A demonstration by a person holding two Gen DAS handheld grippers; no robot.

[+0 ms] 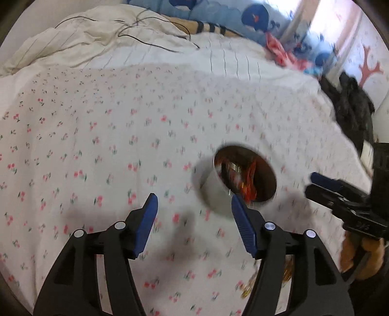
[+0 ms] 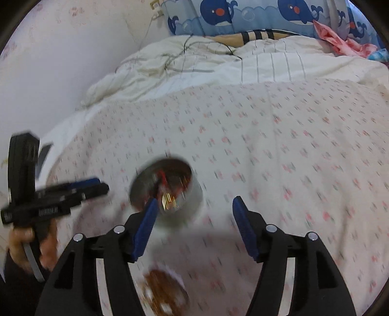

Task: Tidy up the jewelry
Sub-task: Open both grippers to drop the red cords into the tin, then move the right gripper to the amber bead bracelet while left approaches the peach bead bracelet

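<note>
A round metal tin (image 1: 214,192) stands open on the cherry-print bedsheet (image 1: 97,145), with red and gold jewelry (image 1: 248,179) inside. My left gripper (image 1: 193,198) is open just short of the tin's near left side, with only sheet between its blue pads. In the right wrist view the tin (image 2: 192,194) lies ahead and left, its near rim beside the left fingertip. The right gripper (image 2: 195,200) is open and holds nothing. Each gripper appears in the other's view: the right one (image 1: 325,184), the left one (image 2: 92,186). A blurred brown round thing with gold pieces (image 2: 165,291) lies close below the right gripper.
A crumpled white duvet (image 1: 97,41) with a black cable (image 1: 145,41) lies at the far end of the bed. Whale-print pillows (image 2: 243,14) and pink cloth (image 2: 340,41) sit behind it. A black garment (image 1: 350,107) lies at the right edge. A wall (image 2: 60,60) bounds the left.
</note>
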